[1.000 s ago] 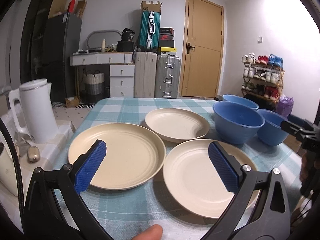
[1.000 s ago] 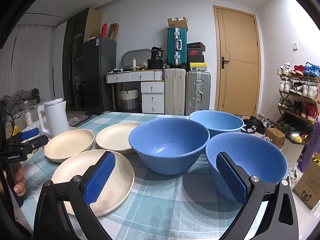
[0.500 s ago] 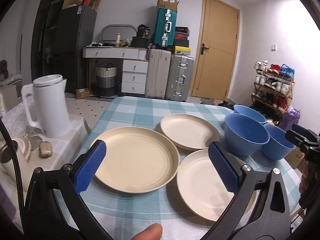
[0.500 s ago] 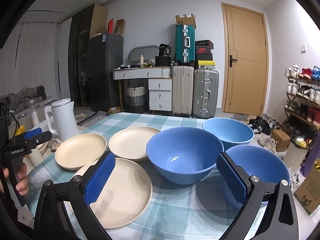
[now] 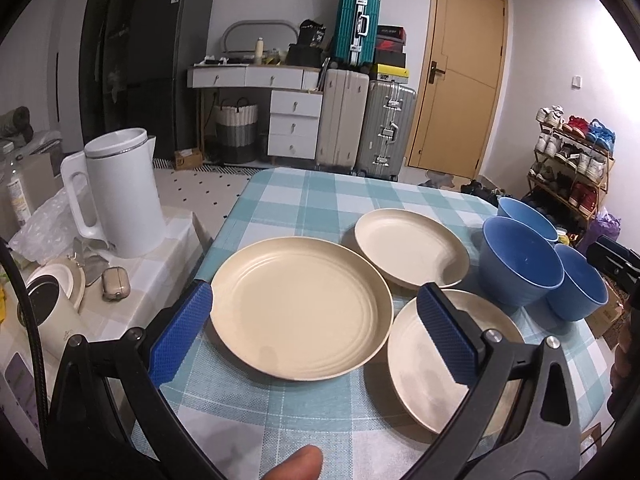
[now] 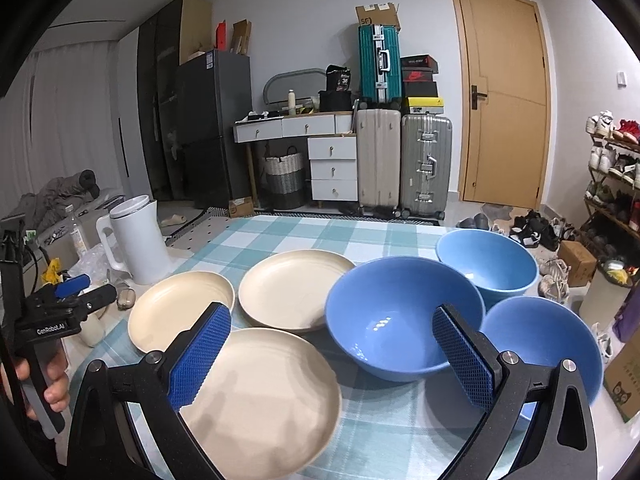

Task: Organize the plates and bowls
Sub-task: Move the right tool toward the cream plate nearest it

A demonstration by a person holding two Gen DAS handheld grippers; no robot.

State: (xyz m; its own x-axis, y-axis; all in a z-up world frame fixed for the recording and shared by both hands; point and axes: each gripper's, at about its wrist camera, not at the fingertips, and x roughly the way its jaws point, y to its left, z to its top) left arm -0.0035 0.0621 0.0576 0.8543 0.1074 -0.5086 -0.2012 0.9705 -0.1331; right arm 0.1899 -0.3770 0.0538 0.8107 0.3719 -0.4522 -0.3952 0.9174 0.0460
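Observation:
Three cream plates lie on the checked tablecloth: a near-left plate (image 5: 300, 308), a far plate (image 5: 412, 252) and a near-right plate (image 5: 432, 364). Three blue bowls stand to their right: a middle bowl (image 5: 520, 264), a far bowl (image 5: 524, 212) and a near bowl (image 5: 580, 284). My left gripper (image 5: 312, 336) is open and empty, above the near-left plate. My right gripper (image 6: 332, 356) is open and empty, above the near-right plate (image 6: 260, 392) and the middle bowl (image 6: 400, 328). The left gripper also shows in the right wrist view (image 6: 72, 292).
A white kettle (image 5: 120, 192) and small items stand on a side surface left of the table (image 5: 320, 200). Suitcases, drawers and a door are behind. A shoe rack (image 5: 572, 168) and a cardboard box (image 6: 628, 376) are to the right.
Both grippers have pulled back and risen, so the plates and bowls sit lower and farther in view. Both stay open. Nothing on the table moved.

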